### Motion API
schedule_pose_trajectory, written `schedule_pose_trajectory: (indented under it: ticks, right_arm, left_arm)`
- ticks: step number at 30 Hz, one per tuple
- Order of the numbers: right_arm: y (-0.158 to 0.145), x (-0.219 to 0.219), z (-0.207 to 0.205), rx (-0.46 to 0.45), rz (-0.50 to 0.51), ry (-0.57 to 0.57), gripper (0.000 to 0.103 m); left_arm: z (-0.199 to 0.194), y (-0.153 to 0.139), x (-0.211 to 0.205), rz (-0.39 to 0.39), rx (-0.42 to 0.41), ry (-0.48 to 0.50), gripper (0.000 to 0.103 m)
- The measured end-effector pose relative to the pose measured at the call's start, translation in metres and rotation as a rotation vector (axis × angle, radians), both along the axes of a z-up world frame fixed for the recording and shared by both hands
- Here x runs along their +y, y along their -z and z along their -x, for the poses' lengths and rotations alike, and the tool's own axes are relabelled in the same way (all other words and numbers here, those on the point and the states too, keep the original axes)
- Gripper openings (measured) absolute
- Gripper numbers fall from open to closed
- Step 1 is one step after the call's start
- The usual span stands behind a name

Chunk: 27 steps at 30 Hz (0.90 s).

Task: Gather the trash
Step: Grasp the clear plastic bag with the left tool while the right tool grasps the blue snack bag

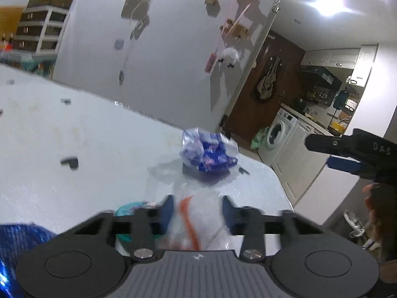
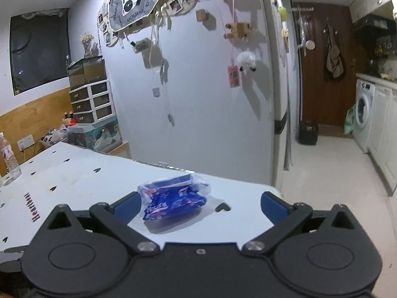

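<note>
- Crumpled blue wrapper [image 2: 173, 202] inside a clear film, lying on the white table [image 2: 82, 181] near its far edge and right-hand corner, seen from the right wrist.
- Same wrapper [image 1: 208, 152] in the left wrist view, beyond the fingertips, close to the far right corner of the table [image 1: 62, 129].
- Left gripper [image 1: 197, 211] drawn in on a clear plastic bag [image 1: 198, 218] with an orange strip, blue pads pressing the film from both sides; view blurred.
- Right gripper [image 2: 198, 204] spread wide just above the tabletop, wrapper sitting ahead between the two blue fingers, nearer the left one, pads not seen touching it.
- Right gripper [image 1: 347, 149] also visible at the right margin of the left wrist view, off the table's right edge.
- Clear water bottle [image 2: 8, 159] upright at the left edge of the table, well apart from the wrapper.
- Small dark heart marks and red lettering printed on the table surface.
- Washing machine [image 2: 363, 109] along the right wall, past the table's far right corner.
</note>
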State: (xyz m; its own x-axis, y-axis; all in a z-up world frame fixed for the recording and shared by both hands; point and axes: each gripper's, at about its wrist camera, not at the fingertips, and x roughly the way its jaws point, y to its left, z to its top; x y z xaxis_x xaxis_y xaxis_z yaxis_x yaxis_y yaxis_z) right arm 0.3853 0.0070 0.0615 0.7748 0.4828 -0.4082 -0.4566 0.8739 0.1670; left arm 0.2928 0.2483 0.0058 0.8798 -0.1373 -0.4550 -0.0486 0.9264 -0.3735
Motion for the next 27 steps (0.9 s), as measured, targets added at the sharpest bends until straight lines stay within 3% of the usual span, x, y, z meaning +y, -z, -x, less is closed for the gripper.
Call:
schedule_pose_trajectory:
  ticks: [1,8,19,20,24,27]
  right_arm:
    - [0.003,0.002,-0.001,0.005,-0.003,-0.010,0.103]
    - [0.017,0.010,-0.008,0.048,-0.005,-0.031,0.102]
    - [0.023,0.042,-0.044,0.110,0.006,-0.030,0.102]
    - [0.023,0.049,-0.048,0.108,0.023,-0.043,0.102]
    - [0.026,0.071,-0.063,0.112,0.075,-0.075,0.102]
    - [0.029,0.084,-0.072,0.120,0.090,-0.086,0.103]
  left_arm:
    - [-0.001,0.002,0.001,0.013,0.014,0.003,0.016]
    - [0.001,0.007,-0.003,0.082,0.013,0.074,0.014]
    - [0.016,0.009,-0.030,0.063,0.017,0.152,0.014]
    - [0.018,0.009,-0.031,0.062,0.015,0.153,0.015]
    - [0.015,0.014,-0.032,0.056,0.034,0.140,0.038]
    - [0.013,0.018,-0.032,0.057,0.032,0.133,0.042]
